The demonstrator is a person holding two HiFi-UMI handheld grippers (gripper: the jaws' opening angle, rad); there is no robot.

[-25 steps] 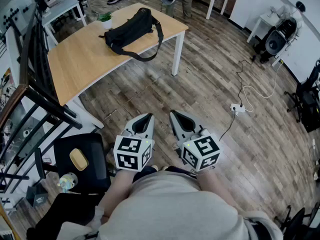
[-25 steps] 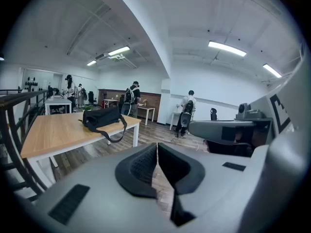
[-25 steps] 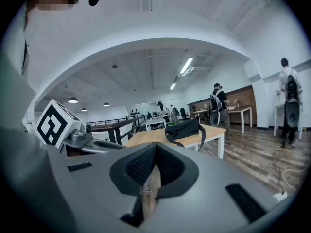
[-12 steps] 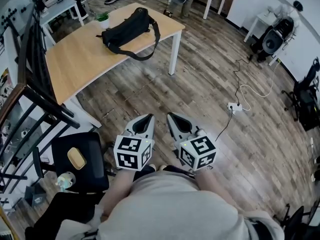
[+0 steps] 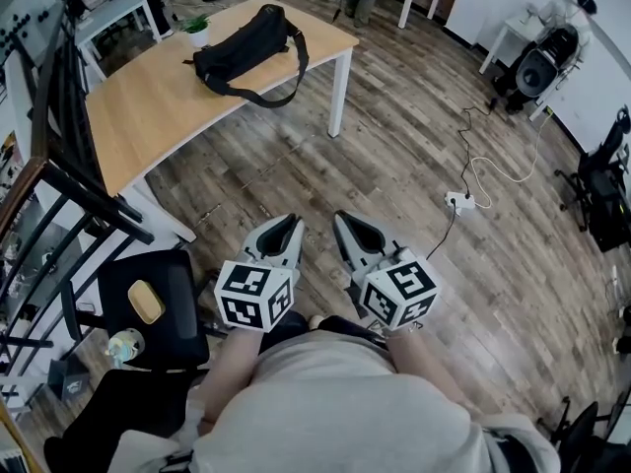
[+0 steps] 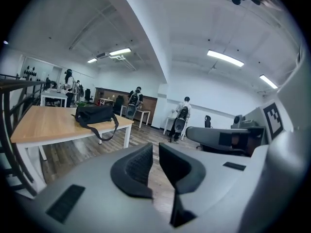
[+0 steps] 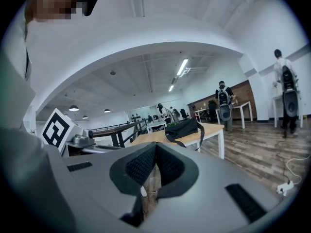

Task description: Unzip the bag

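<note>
- Two grey plastic hand-held grippers sit low at the person's waist in the head view, side by side and well apart from the work: the left gripper and the right gripper.
- Left gripper: its jaws are opening a little, with a narrow slit between the ribbed pads and nothing in it.
- Right gripper: its jaws are closed tip to tip and empty.
- The black fabric shoulder bag lies on the pale wooden table with white legs, its strap hanging in a loop over the near edge.
- Compared with a second ago, bag and table have slid slightly up and left in the head view, while both grippers have kept their place at the waist.
- My reading: only the head has shifted, so the approach has barely begun and the zip is untouched.
- Next comes closing the wide stretch of brown plank floor between the person and the table.
</note>
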